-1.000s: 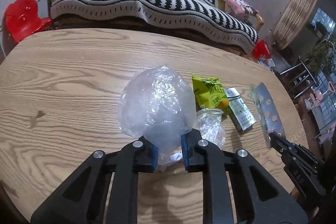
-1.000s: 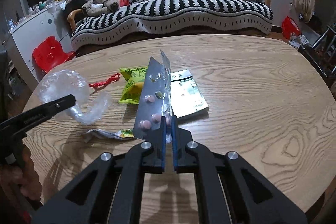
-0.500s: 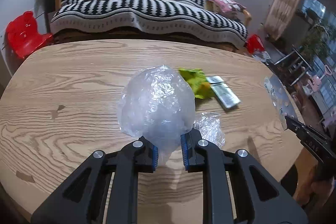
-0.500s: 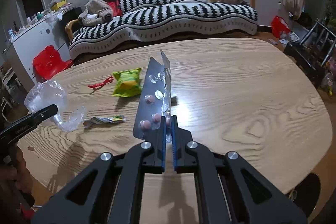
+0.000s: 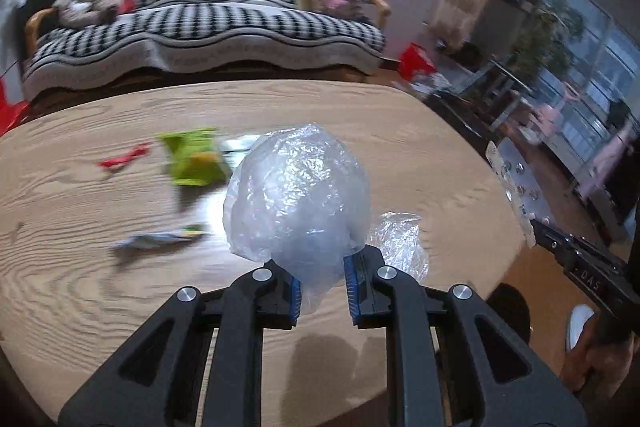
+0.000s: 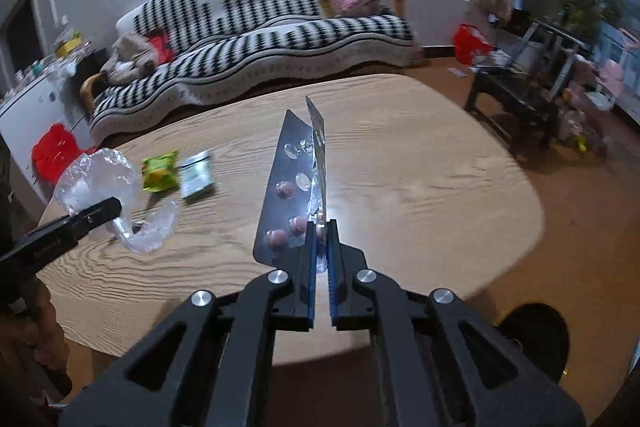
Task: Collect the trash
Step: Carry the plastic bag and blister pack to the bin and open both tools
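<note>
The left gripper (image 5: pixel 321 285) is pinching a crumpled clear plastic bag (image 5: pixel 298 203) at its neck, lifted off the table (image 5: pixel 80 283). The right gripper (image 6: pixel 321 259) is clamping blister packs (image 6: pixel 294 187) edge-on, probably for carrying to disposal. Green wrapper (image 5: pixel 194 159) is lying at ten o'clock, uncollected.

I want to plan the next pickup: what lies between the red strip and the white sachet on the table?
The green snack packet lies between them, seen in the left wrist view.
</note>
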`<state>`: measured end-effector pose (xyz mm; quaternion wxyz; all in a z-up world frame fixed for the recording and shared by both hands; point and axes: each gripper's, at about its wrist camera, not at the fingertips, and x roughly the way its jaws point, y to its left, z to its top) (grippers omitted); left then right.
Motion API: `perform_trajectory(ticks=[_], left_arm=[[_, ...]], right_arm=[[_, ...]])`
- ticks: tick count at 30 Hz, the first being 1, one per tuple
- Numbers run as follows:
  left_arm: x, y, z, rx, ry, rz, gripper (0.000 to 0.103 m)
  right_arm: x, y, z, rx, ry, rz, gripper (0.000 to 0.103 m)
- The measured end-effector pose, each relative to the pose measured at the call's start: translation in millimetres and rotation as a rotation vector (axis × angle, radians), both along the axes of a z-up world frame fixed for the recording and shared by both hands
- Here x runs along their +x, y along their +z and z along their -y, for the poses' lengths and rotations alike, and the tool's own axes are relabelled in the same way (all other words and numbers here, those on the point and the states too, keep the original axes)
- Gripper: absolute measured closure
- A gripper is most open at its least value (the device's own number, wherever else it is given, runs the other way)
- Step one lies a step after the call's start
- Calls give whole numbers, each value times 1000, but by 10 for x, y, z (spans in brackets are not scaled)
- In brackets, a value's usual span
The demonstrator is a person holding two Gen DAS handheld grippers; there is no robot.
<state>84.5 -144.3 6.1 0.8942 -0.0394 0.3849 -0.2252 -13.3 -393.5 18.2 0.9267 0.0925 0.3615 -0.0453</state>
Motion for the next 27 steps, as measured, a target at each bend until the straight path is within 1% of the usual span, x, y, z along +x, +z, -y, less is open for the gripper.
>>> perform_trajectory(ticks=[2, 5, 9, 14, 19, 23, 27], left_arm=[[-71, -19, 240, -4, -45, -3, 86], [-208, -38, 705, -14, -126, -1, 86], [-376, -90, 1187, -33, -206, -11, 86], [-625, -207, 1777, -49, -310, -34, 86], [-885, -399, 2376, -40, -420, -65, 86], [-1065, -615, 2810, -25, -491, -104, 86], [-1211, -866, 3196, 11, -554, -141, 86]], right_arm=[[-170, 11, 272, 0, -44, 1, 97], [-393, -4, 588, -2, -96, -4, 97], [-766, -82, 1054, -4, -177, -18, 97], [-1228, -204, 1618, 20, -281, -37, 97], [-1589, -387, 2046, 42, -365, -69, 97], [-1828, -626, 2414, 92, -428, -129, 97], [-1937, -847, 2637, 140, -469, -195, 97]])
